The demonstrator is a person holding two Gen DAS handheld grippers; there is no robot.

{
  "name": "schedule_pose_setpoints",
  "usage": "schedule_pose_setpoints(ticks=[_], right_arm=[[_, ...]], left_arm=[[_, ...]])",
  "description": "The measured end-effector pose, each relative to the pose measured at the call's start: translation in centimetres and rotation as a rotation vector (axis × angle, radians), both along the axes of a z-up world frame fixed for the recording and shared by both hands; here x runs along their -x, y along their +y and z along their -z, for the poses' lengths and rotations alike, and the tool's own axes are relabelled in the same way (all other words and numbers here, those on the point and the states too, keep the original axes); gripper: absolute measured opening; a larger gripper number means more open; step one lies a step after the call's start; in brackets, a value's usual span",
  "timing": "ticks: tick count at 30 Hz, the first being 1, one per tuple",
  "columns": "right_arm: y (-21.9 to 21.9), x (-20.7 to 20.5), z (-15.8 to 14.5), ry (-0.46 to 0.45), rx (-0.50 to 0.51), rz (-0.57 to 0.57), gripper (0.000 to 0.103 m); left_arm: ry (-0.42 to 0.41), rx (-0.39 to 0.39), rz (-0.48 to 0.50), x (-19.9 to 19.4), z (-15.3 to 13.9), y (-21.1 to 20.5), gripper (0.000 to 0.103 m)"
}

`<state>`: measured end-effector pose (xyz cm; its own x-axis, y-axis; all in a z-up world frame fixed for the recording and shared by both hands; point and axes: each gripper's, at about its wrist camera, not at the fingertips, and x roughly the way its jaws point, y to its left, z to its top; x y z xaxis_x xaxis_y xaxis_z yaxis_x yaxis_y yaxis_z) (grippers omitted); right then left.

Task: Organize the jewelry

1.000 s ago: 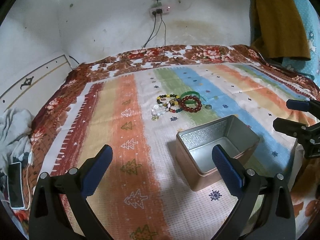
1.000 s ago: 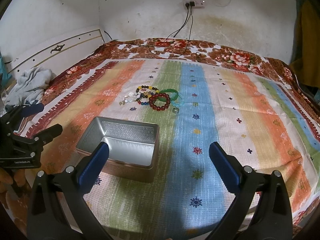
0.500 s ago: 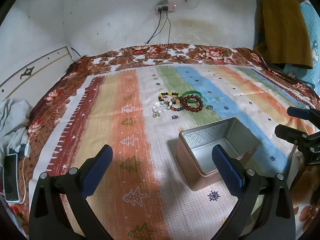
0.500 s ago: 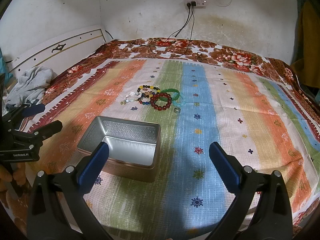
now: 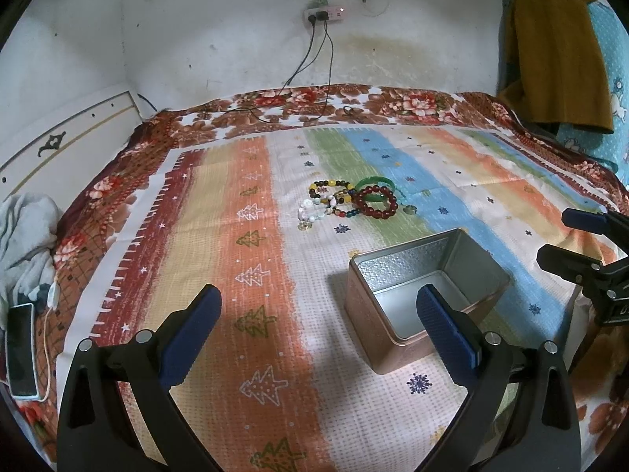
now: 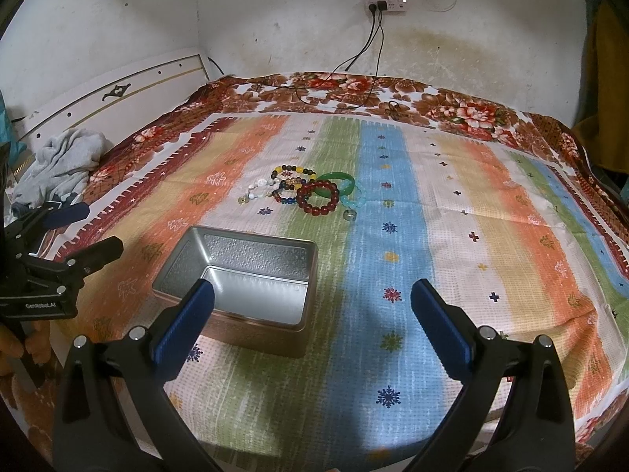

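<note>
A pile of bead bracelets [image 5: 350, 198] lies mid-bed on the striped cloth: a dark red bracelet [image 6: 317, 197], a green bangle [image 6: 334, 179], a pale blue bracelet [image 6: 355, 196], a white bracelet [image 6: 257, 188] and a small ring [image 6: 348, 215]. An open, empty metal tin [image 5: 426, 287] stands nearer, also in the right wrist view [image 6: 243, 287]. My left gripper [image 5: 318, 318] is open and empty, low at the tin's left. My right gripper [image 6: 312, 314] is open and empty, at the tin's right.
A phone [image 5: 19, 350] on a cable and a grey garment [image 6: 63, 165] lie at the bed's left edge. Black cables [image 5: 314, 90] run from a wall socket strip [image 6: 387, 2] onto the bed's far end. A brown garment [image 5: 550, 47] hangs at the right.
Both grippers have lifted and pulled back slightly, so the bed and wall show from a little higher. Jaws stay open; tin and bracelets have not moved.
</note>
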<state>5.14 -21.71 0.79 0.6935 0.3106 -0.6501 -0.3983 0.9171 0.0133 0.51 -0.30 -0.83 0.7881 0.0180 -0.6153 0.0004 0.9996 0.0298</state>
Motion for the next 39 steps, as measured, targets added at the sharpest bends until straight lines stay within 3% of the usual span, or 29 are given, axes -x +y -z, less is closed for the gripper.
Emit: schedule_pose_setpoints(ticks=[39], right_arm=[[-0.07, -0.81, 0.16, 0.022, -0.024, -0.002, 0.098]], left_arm=[[0.008, 0.018, -0.025, -0.54, 0.16, 0.46, 0.097]])
